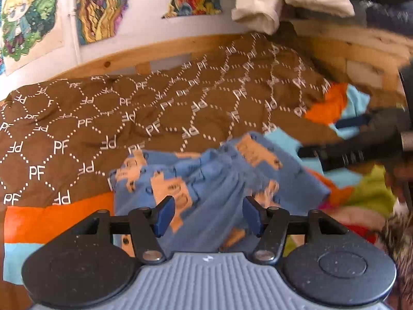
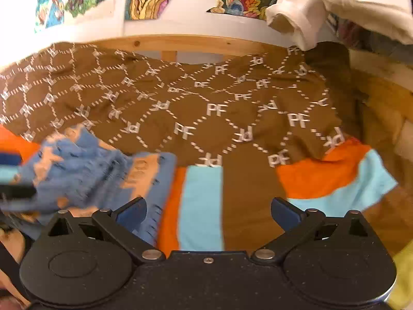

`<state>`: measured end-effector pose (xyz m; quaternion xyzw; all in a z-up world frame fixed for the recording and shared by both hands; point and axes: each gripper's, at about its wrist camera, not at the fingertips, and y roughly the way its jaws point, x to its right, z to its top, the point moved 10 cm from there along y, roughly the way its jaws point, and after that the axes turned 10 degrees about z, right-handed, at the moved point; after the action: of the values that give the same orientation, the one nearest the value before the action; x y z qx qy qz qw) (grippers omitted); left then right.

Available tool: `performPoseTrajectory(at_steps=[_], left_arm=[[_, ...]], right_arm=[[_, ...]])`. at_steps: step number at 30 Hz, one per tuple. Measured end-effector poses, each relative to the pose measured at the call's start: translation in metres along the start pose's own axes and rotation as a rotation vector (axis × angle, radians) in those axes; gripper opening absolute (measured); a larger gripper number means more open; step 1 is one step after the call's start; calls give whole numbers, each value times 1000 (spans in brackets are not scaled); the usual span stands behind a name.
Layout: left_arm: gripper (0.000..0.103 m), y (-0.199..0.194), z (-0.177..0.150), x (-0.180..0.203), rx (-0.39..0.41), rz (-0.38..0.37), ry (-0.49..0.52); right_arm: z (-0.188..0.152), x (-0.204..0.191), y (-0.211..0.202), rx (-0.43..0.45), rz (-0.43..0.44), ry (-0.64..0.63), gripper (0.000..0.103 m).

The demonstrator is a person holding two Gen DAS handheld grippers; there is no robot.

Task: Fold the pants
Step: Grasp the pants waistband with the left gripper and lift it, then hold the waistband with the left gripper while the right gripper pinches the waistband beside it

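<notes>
- Left gripper [image 1: 207, 213]: jaws apart, nothing clamped. It hangs directly over the pants [image 1: 206, 180], whose cloth fills the gap between the blue pads [image 1: 165, 213]. This placement suggests an approach for a pinch on the fabric; whether the pads touch the cloth cannot be told.
- Right gripper [image 2: 208, 213]: jaws spread wide, empty. It faces the brown blanket [image 2: 206, 108] and the orange-and-light-blue cloth [image 2: 198, 206] at 6 o'clock in its view, with the pants [image 2: 103, 175] off at 8 to 9 o'clock. It probably waits beside the garment for the far edge.
- In the left wrist view the right gripper [image 1: 343, 152] appears at 3 o'clock as a dark, blurred shape near the upper right edge of the pants; its jaws cannot be read from there.
- Pants: small, blue, printed with tan animal-like figures; blur hides the detail. They lie bunched and wrinkled, not flat, at 6 o'clock in the left wrist view, resting on the brown blanket and partly on the orange-and-light-blue cloth.
- No clean fold line shows, so the task is judged to be at an early stage, with spreading or a first grasp needed.
- Surroundings: a wooden bed frame [image 1: 160, 51] at 12 o'clock, posters [image 1: 100, 7] on the wall above it, and pale garments [image 2: 309, 13] hanging at 1 o'clock.
</notes>
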<state>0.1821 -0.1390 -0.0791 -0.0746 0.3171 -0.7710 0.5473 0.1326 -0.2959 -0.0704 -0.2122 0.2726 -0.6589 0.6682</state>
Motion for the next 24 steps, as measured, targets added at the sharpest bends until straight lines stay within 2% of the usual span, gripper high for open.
performPoseTrajectory(at_steps=[2,4,7,9,12,16,18,20,22,24], left_arm=[[64,-3,-8,3,2,-7,40],[55,-3,-15,10,4,-8,100],[49,-3,-20,18,10,1,177],[43,-1,-23,22,6,4,197],[33,3,-26,22,-15,-9,180],[15,4,-27,18,-17,-14,162],[11,5,-26,15,-25,-21,140],[9,6,-26,11,-37,-32,111],[7,7,-27,10,-45,-45,88],[7,8,-26,9,-52,-48,83]], right_arm=[[8,-9,5,12,54,26,102],[14,-21,10,19,133,72,102],[25,-37,20,17,259,140,97],[30,-48,29,4,337,159,93],[33,-59,48,-43,409,198,84],[32,-64,71,-91,464,280,71],[29,-59,79,-97,481,364,62],[25,-51,80,-95,482,448,48],[24,-47,79,-93,473,477,38],[24,-48,78,-101,475,467,36]])
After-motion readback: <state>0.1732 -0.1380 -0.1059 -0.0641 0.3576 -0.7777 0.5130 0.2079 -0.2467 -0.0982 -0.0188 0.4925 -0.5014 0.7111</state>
